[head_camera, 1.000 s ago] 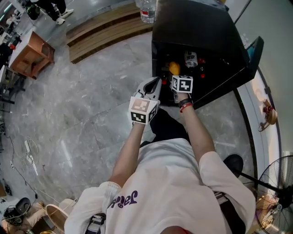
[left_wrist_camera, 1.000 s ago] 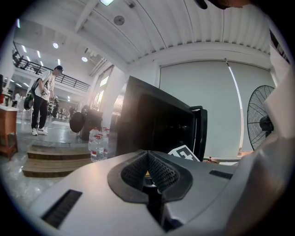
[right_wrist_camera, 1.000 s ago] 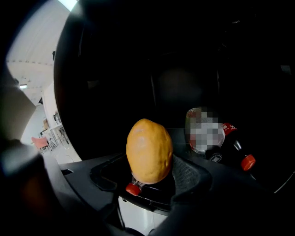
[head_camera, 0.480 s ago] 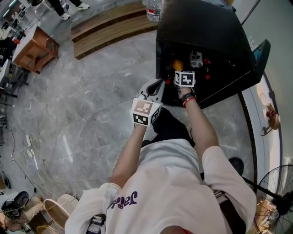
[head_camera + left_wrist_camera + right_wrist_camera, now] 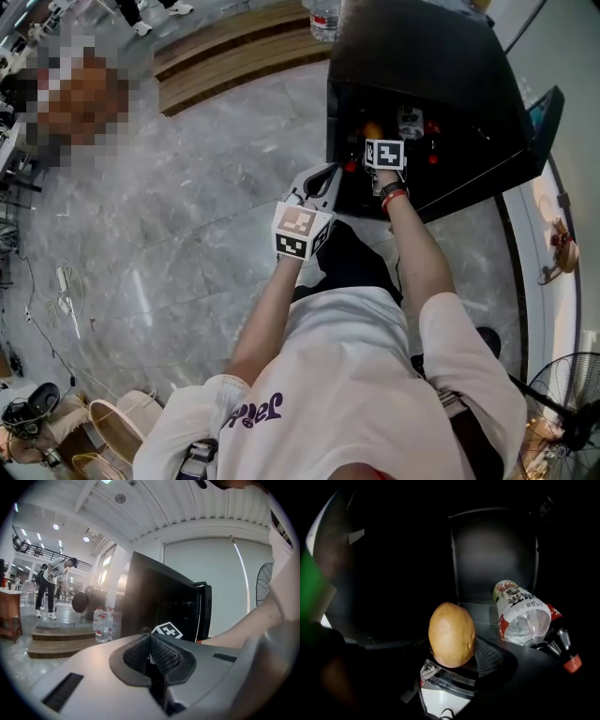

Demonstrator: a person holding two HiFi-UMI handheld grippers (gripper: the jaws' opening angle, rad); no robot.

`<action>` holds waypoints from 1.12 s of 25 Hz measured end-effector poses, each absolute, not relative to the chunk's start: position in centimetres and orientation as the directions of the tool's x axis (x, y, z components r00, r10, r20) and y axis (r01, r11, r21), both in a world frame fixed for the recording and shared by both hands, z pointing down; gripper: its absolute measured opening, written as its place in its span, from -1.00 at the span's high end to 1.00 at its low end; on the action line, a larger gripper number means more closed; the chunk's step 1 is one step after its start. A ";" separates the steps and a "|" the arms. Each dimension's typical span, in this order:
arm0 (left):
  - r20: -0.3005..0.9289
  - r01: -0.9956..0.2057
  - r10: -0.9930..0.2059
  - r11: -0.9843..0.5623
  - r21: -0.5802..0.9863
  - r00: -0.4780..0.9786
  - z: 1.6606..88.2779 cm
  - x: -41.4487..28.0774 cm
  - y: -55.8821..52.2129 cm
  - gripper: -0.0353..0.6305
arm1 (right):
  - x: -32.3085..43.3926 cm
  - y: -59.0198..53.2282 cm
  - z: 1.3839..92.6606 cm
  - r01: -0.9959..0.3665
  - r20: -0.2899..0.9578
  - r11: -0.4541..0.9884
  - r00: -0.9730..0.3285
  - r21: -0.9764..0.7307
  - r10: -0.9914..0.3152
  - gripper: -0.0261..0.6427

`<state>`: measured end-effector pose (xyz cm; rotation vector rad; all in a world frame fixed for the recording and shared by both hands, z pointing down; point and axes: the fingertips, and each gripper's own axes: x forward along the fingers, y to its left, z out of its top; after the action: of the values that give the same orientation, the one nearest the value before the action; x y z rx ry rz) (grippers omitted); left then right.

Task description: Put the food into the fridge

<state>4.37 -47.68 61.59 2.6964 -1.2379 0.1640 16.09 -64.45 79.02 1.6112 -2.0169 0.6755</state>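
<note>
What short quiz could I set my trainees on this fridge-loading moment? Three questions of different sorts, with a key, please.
1. True or false: the jaws of the left gripper stand wide apart.
2. What does the right gripper hold? A) a potato B) a green apple C) a carton of milk
3. How does the plastic bottle inside the fridge lie?

Key
1. False: they are together, with nothing between them.
2. A.
3. On its side, with its red cap towards the right of the right gripper view.
</note>
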 end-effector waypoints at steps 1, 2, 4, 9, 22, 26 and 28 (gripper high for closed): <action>0.171 -0.763 -0.744 -0.637 0.109 0.646 61.6 4.2 -47.7 0.84 | 16.0 -64.5 79.1 -0.978 0.635 0.191 -0.203 -0.088 -0.745 -0.03; 0.172 -0.765 -0.746 -0.634 0.111 0.643 61.6 4.1 -47.7 0.84 | 15.9 -64.4 79.0 -0.977 0.634 0.194 -0.207 -0.091 -0.745 -0.02; 0.174 -0.768 -0.748 -0.631 0.113 0.640 61.7 4.1 -47.7 0.84 | 15.9 -64.4 78.9 -0.977 0.629 0.191 -0.210 -0.099 -0.748 -0.03; 0.176 -0.774 -0.754 -0.625 0.103 0.632 61.5 3.7 -48.2 0.84 | 16.2 -64.9 79.1 -0.984 0.632 0.150 -0.174 -0.092 -0.755 -0.03; 0.178 -0.779 -0.759 -0.619 0.099 0.626 61.3 2.9 -48.2 0.84 | 15.2 -64.0 79.5 -0.981 0.640 0.169 -0.188 -0.091 -0.745 -0.25; 0.191 -0.784 -0.762 -0.613 0.099 0.619 61.2 2.7 -48.1 0.84 | 15.2 -63.3 79.2 -0.980 0.640 0.174 -0.194 -0.095 -0.743 -0.25; 0.192 -0.785 -0.762 -0.611 0.103 0.618 61.0 2.7 -47.9 0.84 | 15.4 -62.8 78.9 -0.980 0.640 0.171 -0.193 -0.097 -0.743 -0.25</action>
<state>2.73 -47.89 61.02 2.6642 -1.2858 0.1914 15.37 -62.81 78.89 1.6243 -2.0032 0.7005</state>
